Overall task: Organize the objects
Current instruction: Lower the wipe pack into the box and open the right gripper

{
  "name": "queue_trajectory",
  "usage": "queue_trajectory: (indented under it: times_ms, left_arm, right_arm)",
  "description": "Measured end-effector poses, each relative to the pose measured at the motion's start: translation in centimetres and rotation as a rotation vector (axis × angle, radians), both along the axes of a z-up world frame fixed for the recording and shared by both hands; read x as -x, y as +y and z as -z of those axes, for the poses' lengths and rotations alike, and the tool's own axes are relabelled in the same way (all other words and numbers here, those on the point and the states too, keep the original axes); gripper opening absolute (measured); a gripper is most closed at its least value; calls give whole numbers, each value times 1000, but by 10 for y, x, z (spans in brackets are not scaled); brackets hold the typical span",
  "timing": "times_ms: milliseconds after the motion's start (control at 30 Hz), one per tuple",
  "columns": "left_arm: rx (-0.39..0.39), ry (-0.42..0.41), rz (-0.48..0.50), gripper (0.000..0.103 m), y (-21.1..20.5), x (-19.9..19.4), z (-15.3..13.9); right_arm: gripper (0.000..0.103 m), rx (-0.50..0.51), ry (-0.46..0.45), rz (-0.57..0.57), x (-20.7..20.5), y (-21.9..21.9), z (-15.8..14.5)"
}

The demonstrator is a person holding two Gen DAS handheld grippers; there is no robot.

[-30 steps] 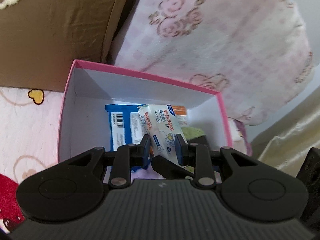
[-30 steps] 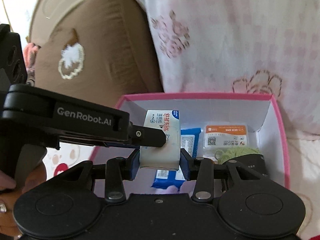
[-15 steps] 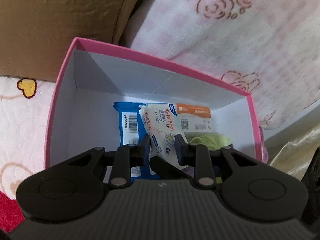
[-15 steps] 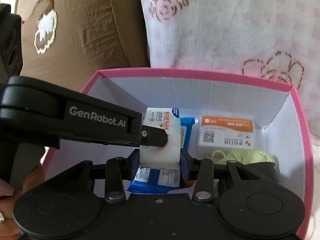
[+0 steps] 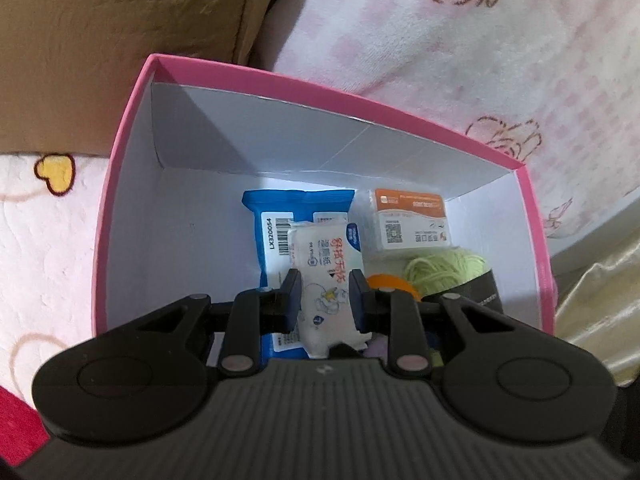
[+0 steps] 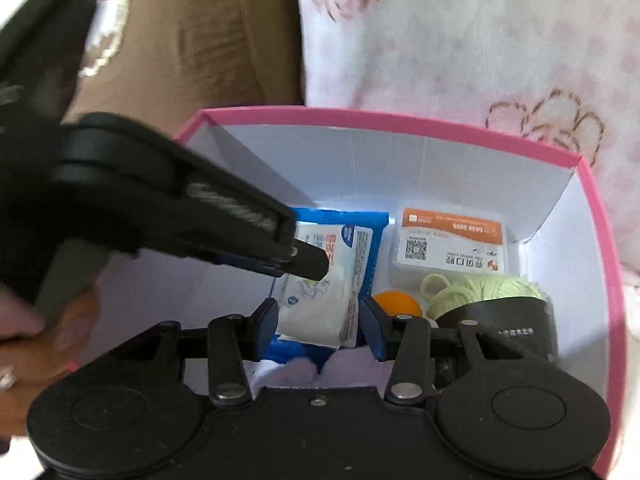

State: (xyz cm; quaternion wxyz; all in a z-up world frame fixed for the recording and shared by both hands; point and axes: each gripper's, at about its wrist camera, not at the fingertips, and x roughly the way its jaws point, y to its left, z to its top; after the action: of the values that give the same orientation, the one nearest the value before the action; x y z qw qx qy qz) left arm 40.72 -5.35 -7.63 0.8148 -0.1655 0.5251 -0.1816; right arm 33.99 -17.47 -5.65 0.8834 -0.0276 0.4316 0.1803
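A white wet-wipe pack (image 5: 325, 280) is held over the inside of a pink box (image 5: 120, 152). My left gripper (image 5: 325, 298) is shut on the pack. My right gripper (image 6: 318, 320) has opened, and its pads stand a little off the pack's (image 6: 320, 300) sides. The left gripper's fingers (image 6: 296, 258) cross the right wrist view from the left onto the pack. Below the pack lies a blue packet (image 5: 272, 216).
In the box (image 6: 600, 240) also lie an orange-labelled clear case (image 6: 452, 248), green yarn (image 6: 480, 292), an orange ball (image 6: 398, 304) and a black pouch (image 6: 508, 328). A brown cushion (image 5: 120, 40) and a pink floral pillow (image 5: 480, 40) stand behind the box.
Both grippers have moved down into the box with the wipe pack. The right gripper has opened and let go of it; the left still holds it.
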Motion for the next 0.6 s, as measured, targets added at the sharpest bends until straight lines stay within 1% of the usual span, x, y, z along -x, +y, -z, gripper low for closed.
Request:
queue_trajectory:
  times_ms: [100, 200, 233, 367, 467, 533, 600]
  left_arm:
    - [-3, -21, 2, 24, 3, 7, -9]
    - [-54, -53, 30, 24, 2, 21, -24]
    - [-68, -57, 50, 24, 1, 25, -29]
    - [-98, -58, 64, 24, 5, 46, -44]
    - [-124, -82, 59, 24, 9, 62, -59]
    - [-138, -96, 63, 24, 11, 75, -70]
    - [-175, -100, 53, 25, 13, 89, -81]
  right_arm:
    - [51, -10, -30, 3, 13, -5, -7]
    - [52, -86, -34, 14, 27, -17, -14]
    - [52, -95, -44, 18, 30, -19, -17]
    - [53, -31, -105, 19, 47, -22, -29]
    - [53, -57, -101, 30, 54, -34, -47]
    - [56, -72, -117, 34, 62, -39, -58]
    - [61, -77, -134, 34, 74, -44, -71]
